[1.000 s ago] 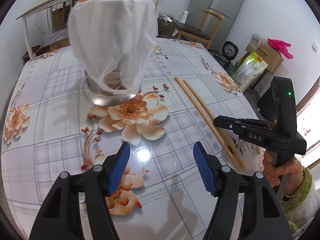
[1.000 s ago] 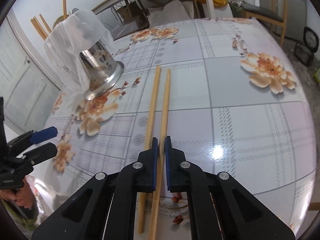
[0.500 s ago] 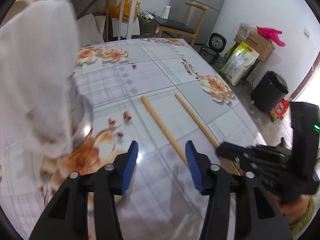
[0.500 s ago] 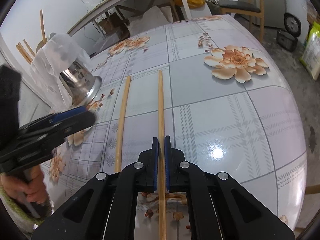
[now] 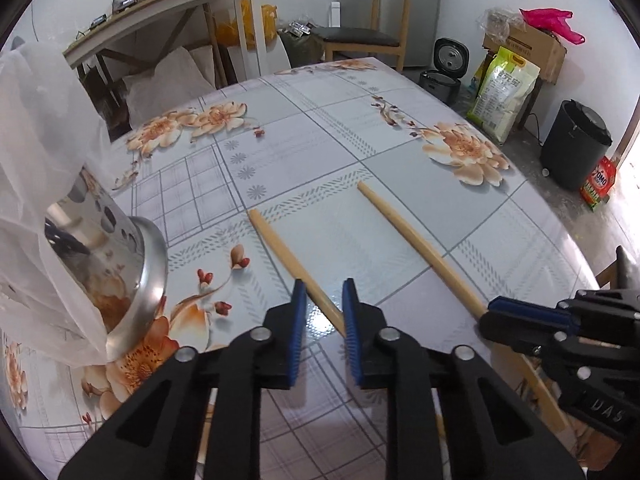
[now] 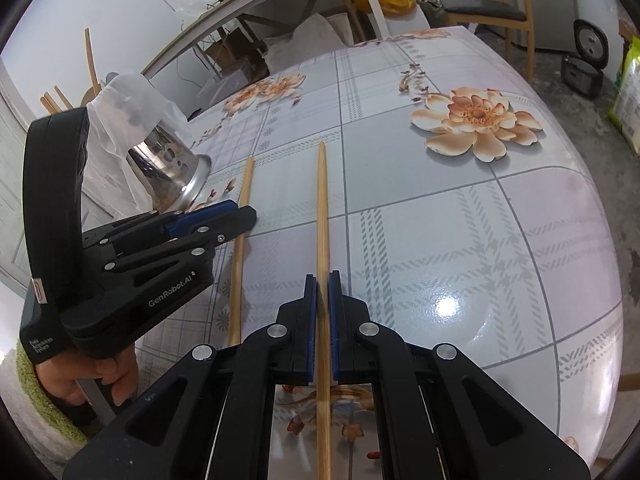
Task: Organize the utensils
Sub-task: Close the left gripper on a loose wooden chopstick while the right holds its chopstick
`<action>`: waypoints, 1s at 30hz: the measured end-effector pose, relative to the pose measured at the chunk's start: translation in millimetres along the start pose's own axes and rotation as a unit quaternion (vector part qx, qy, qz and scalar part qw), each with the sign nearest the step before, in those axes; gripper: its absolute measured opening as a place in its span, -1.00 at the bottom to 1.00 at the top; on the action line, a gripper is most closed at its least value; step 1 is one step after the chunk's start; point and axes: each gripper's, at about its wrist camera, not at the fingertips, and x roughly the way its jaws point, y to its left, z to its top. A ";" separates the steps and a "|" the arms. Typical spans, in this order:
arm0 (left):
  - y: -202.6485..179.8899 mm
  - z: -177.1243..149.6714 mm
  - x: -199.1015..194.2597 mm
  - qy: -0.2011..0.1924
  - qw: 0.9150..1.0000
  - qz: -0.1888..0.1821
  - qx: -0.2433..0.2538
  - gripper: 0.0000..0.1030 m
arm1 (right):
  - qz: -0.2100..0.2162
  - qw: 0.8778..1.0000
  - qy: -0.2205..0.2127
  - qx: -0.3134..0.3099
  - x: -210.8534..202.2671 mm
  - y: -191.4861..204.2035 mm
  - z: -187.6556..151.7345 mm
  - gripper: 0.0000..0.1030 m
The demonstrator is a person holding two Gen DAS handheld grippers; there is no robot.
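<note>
Here right gripper (image 6: pixel 323 292) pinches one chopstick (image 6: pixel 321 216); left gripper (image 5: pixel 324 300) (spread) straddles the other (image 5: pixel 288 258).

A glossy, flower-printed grey checked counter (image 5: pixel 312 132) carries two wooden chopsticks (image 5: pixel 416 240) and a perforated steel holder (image 5: pixel 132 264).

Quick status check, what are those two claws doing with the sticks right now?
Right claw shut on one chopstick. Left claw open, straddling the other chopstick, not gripping. Metal utensil holder under white cloth, left side. Nothing blocking.
</note>
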 end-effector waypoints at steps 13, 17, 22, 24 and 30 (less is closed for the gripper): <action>28.4 -48.4 -37.6 0.005 0.998 0.010 -0.055 -0.89 | 0.030 0.999 0.031 0.005 -4.0 11.9 -17.3 -0.92; 49.2 -74.0 -61.2 0.005 0.996 0.022 -0.088 -0.88 | 0.049 0.998 0.047 -0.007 -2.0 27.6 -25.9 -0.92; 75.0 -95.7 -84.9 -0.004 0.990 0.050 -0.130 -0.88 | 0.055 0.996 0.061 -0.036 0.7 50.0 -34.5 -0.92; 82.8 -101.8 -89.5 -0.004 0.988 0.060 -0.142 -0.88 | 0.054 0.996 0.062 -0.041 1.7 53.0 -34.5 -0.92; 100.0 -117.0 -93.9 -0.001 0.983 0.063 -0.174 -0.88 | 0.049 0.995 0.074 -0.047 5.2 55.4 -26.7 -0.83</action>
